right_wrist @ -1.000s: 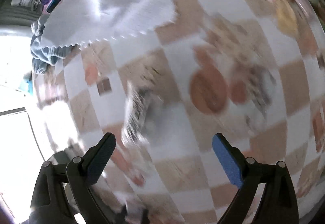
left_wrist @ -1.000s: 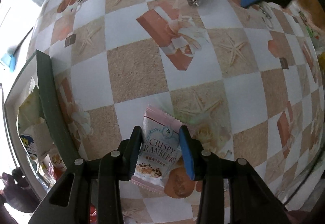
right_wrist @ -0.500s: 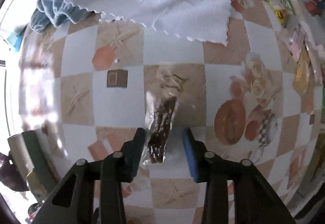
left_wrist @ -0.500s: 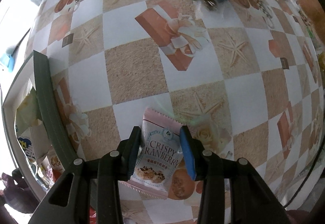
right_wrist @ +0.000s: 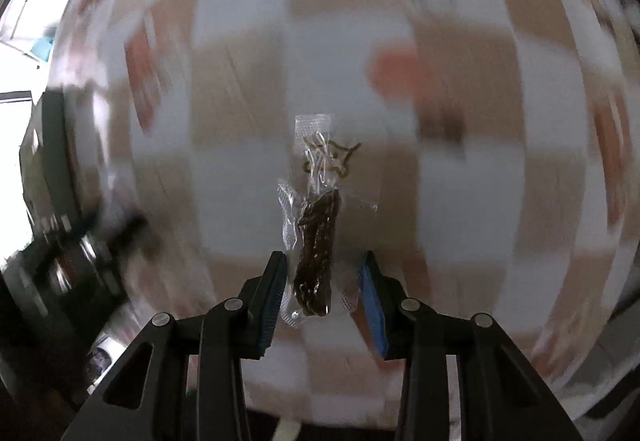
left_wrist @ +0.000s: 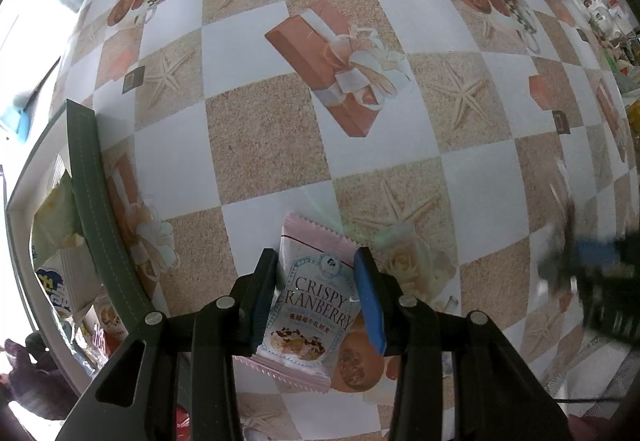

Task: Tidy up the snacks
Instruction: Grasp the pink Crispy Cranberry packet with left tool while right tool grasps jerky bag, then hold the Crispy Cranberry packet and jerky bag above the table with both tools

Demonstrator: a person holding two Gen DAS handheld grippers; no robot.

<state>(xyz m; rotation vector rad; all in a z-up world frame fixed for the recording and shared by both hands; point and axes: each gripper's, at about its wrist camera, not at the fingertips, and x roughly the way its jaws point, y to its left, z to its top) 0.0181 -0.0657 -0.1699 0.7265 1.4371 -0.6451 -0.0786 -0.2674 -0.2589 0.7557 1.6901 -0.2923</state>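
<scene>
1. We see our left gripper squeezing the pink cranberry packet, near the table's left edge by the green box.
2. Our right gripper has just closed on the clear packet with a dark snack, held above the blurry table.

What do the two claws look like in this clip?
Both are alike. The left claw and right claw each have black plastic fingers with triangular cut-outs and silver screws; one pad is blue, the other black with a blue edge.
</scene>
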